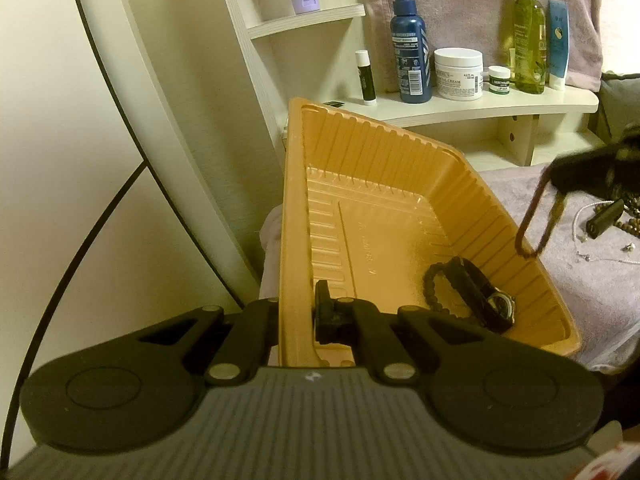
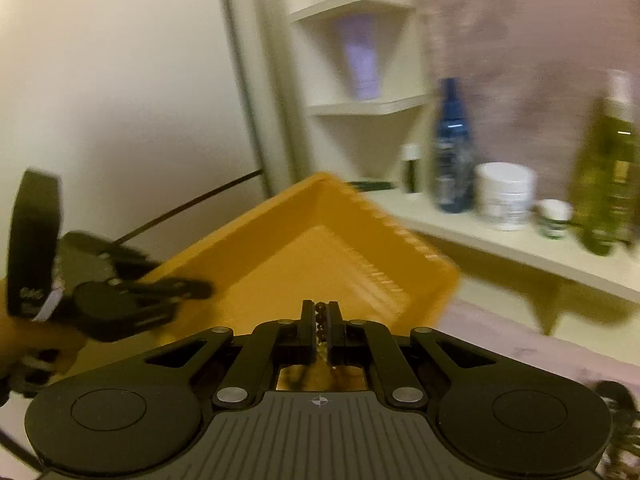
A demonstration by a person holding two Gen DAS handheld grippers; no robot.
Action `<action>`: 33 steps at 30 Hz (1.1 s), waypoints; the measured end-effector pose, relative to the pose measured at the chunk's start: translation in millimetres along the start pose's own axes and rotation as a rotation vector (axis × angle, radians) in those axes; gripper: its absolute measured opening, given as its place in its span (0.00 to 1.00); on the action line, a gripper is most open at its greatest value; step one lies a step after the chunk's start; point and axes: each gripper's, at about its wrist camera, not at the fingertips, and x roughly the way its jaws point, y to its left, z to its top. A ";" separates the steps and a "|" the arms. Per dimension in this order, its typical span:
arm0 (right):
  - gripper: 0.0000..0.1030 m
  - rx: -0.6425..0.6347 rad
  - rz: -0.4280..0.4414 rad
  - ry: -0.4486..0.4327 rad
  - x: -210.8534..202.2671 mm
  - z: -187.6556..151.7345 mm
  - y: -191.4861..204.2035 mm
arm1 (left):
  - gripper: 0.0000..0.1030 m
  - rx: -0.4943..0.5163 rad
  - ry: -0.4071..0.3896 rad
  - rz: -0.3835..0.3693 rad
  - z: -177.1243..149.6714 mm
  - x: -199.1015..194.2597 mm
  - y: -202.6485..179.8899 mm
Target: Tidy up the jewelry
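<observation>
Your left hand-held gripper (image 1: 294, 322) clamps the orange tray (image 1: 400, 216) rim; your right hand-held gripper (image 2: 320, 328), closed on a brown bracelet (image 1: 538, 220), should release over the tray's centre.

A home dressing corner: toiletry bottles (image 1: 411, 44) line a wall shelf (image 1: 480, 106).

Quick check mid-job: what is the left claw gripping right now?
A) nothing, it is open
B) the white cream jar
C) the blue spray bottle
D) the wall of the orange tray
D: the left claw is shut on the near wall of the orange tray, holding it tilted.
</observation>
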 end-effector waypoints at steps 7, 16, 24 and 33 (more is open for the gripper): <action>0.04 -0.034 0.053 0.081 30.0 -12.2 17.0 | 0.03 -0.002 0.000 -0.001 -0.5 0.1 -0.2; 0.07 -0.004 -0.024 0.057 20.3 -16.8 2.0 | 0.03 -0.004 0.003 0.000 -0.7 0.7 1.1; 0.07 0.094 -0.304 0.026 -23.9 -35.7 -54.1 | 0.03 0.002 0.005 0.004 -0.2 1.7 0.4; 0.08 0.194 -0.546 0.121 -71.6 -89.8 -106.4 | 0.03 0.006 0.008 0.011 -0.1 1.4 -2.2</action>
